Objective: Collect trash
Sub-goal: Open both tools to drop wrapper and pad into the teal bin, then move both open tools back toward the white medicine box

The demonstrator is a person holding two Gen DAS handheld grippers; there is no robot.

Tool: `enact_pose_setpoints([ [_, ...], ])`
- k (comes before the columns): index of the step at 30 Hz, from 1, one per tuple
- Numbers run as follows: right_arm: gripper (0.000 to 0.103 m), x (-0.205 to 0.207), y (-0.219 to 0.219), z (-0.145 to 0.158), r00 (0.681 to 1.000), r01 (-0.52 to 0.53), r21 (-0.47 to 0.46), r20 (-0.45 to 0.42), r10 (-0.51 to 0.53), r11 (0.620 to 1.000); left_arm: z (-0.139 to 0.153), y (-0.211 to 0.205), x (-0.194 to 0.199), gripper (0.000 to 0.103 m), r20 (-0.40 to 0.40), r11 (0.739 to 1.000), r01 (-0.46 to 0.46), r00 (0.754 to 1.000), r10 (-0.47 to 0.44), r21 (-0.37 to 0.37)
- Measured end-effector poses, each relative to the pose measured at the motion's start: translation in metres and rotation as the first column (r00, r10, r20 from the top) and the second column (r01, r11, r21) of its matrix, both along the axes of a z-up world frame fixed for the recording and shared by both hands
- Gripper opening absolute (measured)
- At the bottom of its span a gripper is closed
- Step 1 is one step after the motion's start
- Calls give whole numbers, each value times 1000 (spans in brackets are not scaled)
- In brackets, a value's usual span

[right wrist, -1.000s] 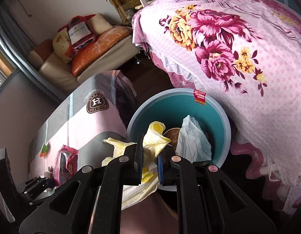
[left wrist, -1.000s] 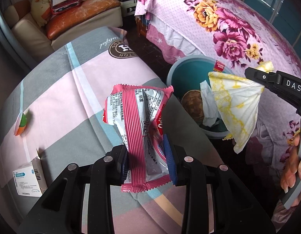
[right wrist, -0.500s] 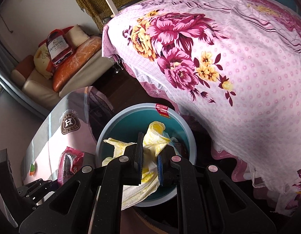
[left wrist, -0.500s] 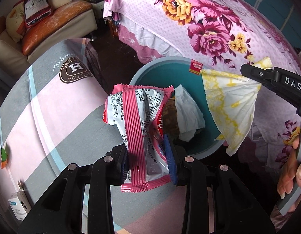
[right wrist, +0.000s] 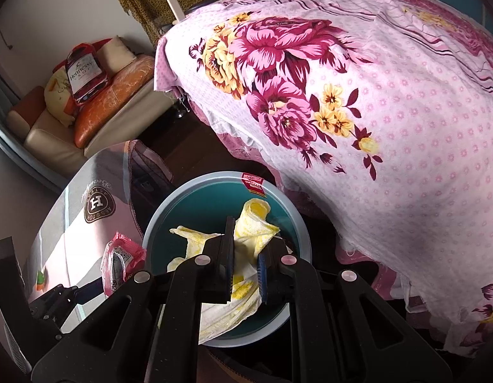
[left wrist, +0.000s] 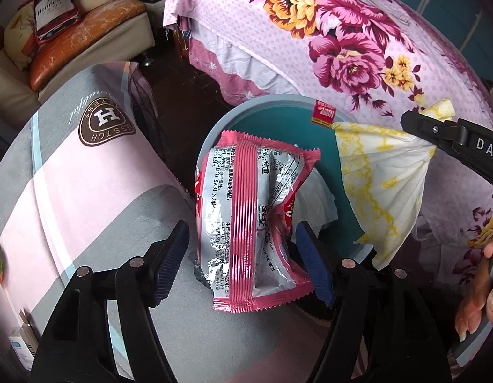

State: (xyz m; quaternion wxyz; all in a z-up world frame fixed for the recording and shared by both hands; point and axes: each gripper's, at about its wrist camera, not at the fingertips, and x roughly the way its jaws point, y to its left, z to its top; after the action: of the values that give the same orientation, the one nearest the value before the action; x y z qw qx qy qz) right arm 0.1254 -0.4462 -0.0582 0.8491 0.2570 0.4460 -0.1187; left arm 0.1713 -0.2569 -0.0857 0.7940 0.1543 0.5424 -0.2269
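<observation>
Between the spread fingers of the left claw [left wrist: 241,261], a pink-and-silver snack wrapper [left wrist: 253,220] hangs partly over the near rim of the teal trash bin [left wrist: 265,118]. The jaws have just been opening; the blue pads stand clear of the film on both sides, so the wrapper is released, not gripped. Judged from its creases, the wrapper is thin foil film: very light, limp, slippery, and easily deflected by air or a brushing finger. If it must be retaken, pinch the crimped pink seam at the lower edge, where the layers are doubled.

The right claw [right wrist: 245,263] is nearly closed on a yellow-and-white paper napkin [right wrist: 246,233], pinched at a gathered fold, with the rest fanning down over the bin mouth. The napkin appears soft, weightless and tear-prone; a light hold on the bunched part suffices.

Inside the bin lies crumpled white paper [left wrist: 323,201]. The bin stands between a counter covered with a pink-and-grey cloth [left wrist: 87,175] and a bed under a floral sheet [left wrist: 342,48].
</observation>
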Motion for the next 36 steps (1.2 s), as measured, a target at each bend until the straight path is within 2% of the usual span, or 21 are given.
enact_pose_setpoints([
  [3,13,3,3,-3,1000,-7,-4,-12,7,1000,-1,4,0,83,6,1000,-11,1000,11,10],
  [9,14,10,16,-10,999,-32,-9,-39,32,999,-4,19,2,85,-19,999,-41,999,41,-2],
  [11,17,12,21,-11,998,-38,-11,-48,38,999,-4,25,2,85,-24,999,-49,999,49,-9],
  [12,25,13,23,-11,998,-41,-12,-51,40,999,-3,27,2,85,-25,999,-53,998,53,-13],
  [13,43,14,25,-11,998,-43,-8,-52,42,999,-3,30,2,85,-27,998,-56,998,56,-18],
  [15,58,14,29,-10,998,-40,-10,-51,39,999,-1,36,1,87,-32,998,-64,997,63,-30],
  [17,62,14,33,-10,998,-44,-4,-54,44,999,1,41,0,88,-34,997,-72,997,70,-40],
  [19,72,15,38,-12,997,-49,11,-67,49,999,2,46,-1,89,-37,996,-79,996,78,-46],
  [29,78,7,75,-15,980,-135,4,-146,134,991,12,91,-14,90,-36,986,-146,989,143,-83],
  [36,80,5,116,1,965,-217,-37,-158,209,975,27,133,-24,90,-8,975,-198,980,198,-104],
])
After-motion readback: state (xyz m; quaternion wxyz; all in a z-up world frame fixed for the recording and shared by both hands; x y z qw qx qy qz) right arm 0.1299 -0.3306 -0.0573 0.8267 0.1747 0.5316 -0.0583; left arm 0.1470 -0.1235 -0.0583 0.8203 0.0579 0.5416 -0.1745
